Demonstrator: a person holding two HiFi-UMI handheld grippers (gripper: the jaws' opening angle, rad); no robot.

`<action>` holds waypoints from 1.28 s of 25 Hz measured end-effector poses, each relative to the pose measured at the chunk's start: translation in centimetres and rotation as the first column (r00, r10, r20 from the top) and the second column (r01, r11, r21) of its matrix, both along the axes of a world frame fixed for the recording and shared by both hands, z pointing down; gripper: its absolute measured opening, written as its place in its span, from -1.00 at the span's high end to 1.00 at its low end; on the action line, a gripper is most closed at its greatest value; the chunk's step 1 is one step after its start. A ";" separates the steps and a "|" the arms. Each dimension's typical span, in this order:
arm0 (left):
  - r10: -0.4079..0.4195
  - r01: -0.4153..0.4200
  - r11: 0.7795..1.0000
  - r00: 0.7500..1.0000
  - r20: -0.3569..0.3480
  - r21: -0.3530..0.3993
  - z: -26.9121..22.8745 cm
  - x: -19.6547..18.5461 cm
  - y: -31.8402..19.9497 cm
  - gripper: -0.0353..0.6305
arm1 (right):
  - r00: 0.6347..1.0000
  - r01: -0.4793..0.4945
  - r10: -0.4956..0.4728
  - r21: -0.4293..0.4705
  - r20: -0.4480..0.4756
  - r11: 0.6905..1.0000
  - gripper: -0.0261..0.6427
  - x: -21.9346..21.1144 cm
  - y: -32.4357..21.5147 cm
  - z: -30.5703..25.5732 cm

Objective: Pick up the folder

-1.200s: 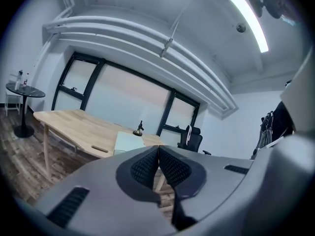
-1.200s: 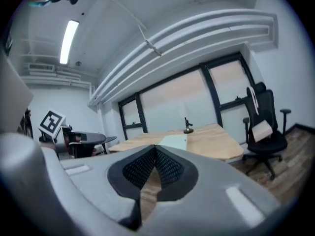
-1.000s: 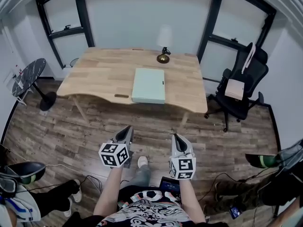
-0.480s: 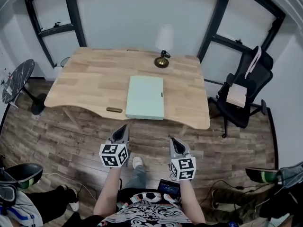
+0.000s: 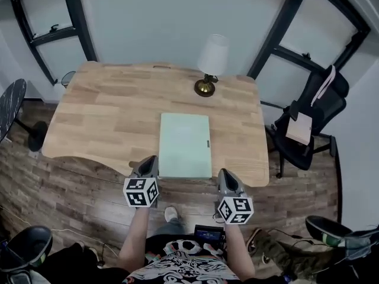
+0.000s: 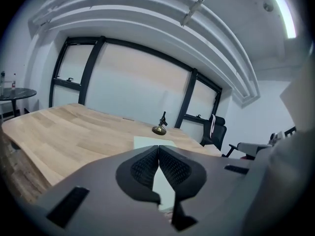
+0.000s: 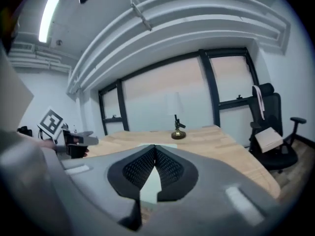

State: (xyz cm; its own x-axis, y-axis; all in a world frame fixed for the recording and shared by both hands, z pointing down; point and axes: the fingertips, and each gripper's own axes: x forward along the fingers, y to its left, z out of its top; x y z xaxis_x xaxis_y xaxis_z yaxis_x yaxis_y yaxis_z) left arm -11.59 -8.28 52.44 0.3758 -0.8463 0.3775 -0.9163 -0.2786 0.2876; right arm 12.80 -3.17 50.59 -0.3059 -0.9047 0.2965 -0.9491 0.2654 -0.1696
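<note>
Centrally, the folder [image 5: 185, 145] lies flat at the near edge of the desk [image 5: 100, 111]. Flanking its near corners, the left gripper [image 5: 149, 162] and right gripper [image 5: 225, 177] have jaws pressed together, empty, presumably poised for a two-sided lift.

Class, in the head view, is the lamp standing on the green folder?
No, the lamp stands on bare tabletop beyond the folder, clear of it.
</note>
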 end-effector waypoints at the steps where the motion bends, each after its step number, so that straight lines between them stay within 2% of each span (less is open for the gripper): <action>1: 0.004 -0.004 1.000 1.000 -0.009 -0.004 0.0 -0.1 -0.8 0.87 | 1.000 0.003 -0.003 0.011 0.005 1.000 0.90 -0.3 -0.7 -0.2; 6: -0.005 0.005 1.000 0.999 -0.043 0.006 0.4 -0.6 -2.8 0.87 | 1.000 -0.017 0.017 -0.022 -0.014 1.000 0.90 -0.8 -2.3 0.9; 9: -0.004 0.003 1.000 0.999 -0.044 -0.020 1.5 -0.7 -3.3 0.87 | 0.981 -0.003 0.000 -0.014 -0.193 1.000 0.90 -1.1 -2.4 1.9; 10: -0.002 0.001 1.000 0.999 -0.037 -0.029 1.8 -0.7 -3.5 0.87 | 0.976 0.002 -0.005 -0.013 -0.219 1.000 0.90 -1.2 -2.5 2.1; 17: -0.003 0.003 0.999 1.000 -0.001 -0.045 2.6 -1.4 -5.3 0.87 | 0.986 -0.023 0.017 -0.035 -0.168 0.999 0.90 -1.4 -5.2 3.1; 23: 0.002 -0.003 1.000 0.999 -0.044 -0.023 2.1 -0.8 -7.5 0.87 | 0.994 -0.029 0.023 -0.054 -0.109 0.998 0.90 -0.9 -7.7 3.7; 32: 0.000 -0.003 0.997 0.999 -0.041 -0.081 4.6 -0.5 -9.8 0.87 | 0.997 -0.028 0.019 -0.127 -0.072 0.991 0.90 0.0 -10.0 5.8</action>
